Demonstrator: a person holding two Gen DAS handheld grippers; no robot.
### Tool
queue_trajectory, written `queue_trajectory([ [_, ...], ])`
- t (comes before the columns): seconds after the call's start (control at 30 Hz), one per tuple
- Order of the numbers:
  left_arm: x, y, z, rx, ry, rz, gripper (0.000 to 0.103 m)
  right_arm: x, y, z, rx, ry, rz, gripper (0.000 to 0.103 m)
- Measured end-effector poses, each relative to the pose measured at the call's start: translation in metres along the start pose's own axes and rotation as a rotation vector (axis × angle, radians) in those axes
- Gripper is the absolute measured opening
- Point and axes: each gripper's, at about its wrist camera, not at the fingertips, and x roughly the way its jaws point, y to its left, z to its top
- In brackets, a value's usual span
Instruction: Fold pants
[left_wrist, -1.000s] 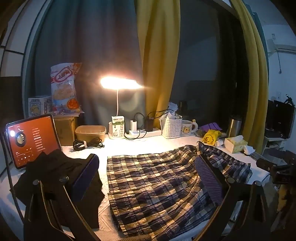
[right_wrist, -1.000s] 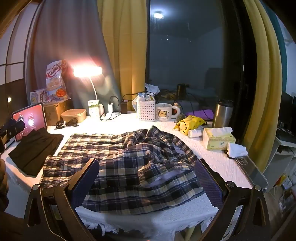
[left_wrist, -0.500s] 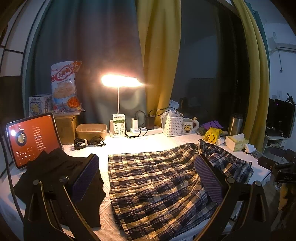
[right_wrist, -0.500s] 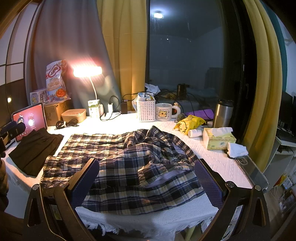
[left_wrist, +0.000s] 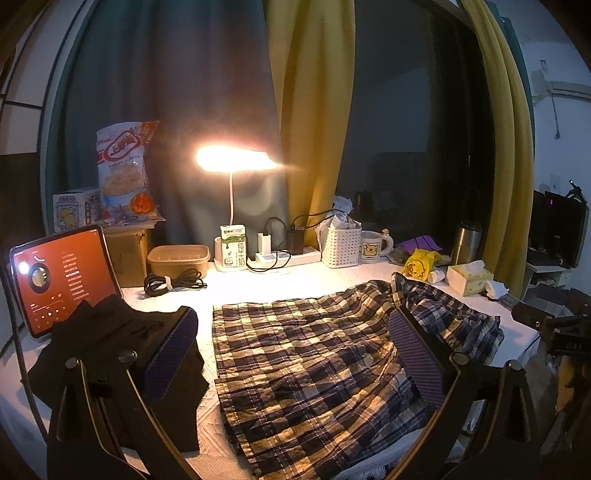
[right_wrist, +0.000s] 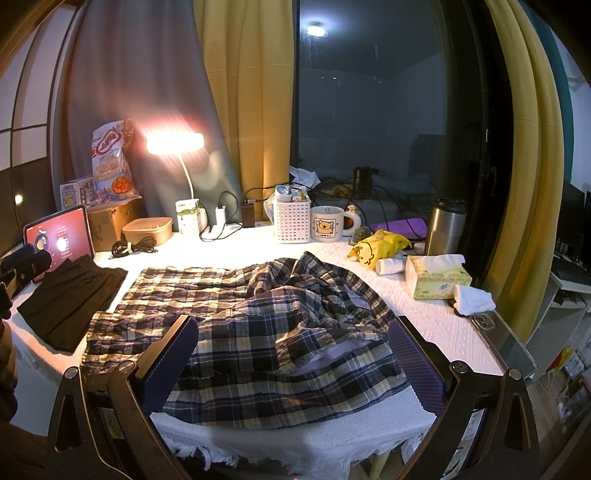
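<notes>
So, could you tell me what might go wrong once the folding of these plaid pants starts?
The plaid pants lie rumpled, waist end bunched, so a pinch could catch only one layer and fold crooked. Their near hem reaches the table edge, so a tug might pull them off. The phone lies near the right edge, by the tissue box; swinging cloth could knock it. Both the left gripper and right gripper are open, holding nothing.

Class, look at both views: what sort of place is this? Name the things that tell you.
Probably a bedroom or dorm desk by a window at night: a lit desk lamp, yellow curtains and a mug beside plaid pants.
</notes>
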Motion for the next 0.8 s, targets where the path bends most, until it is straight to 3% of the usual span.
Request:
queue_trajectory([
  [0.8, -0.0001, -0.0056, -0.0014, 0.015, 0.009, -0.014, 0.102, -0.0005, 0.0008, 0.0012, 0.000, 0.000, 0.000, 0.103],
])
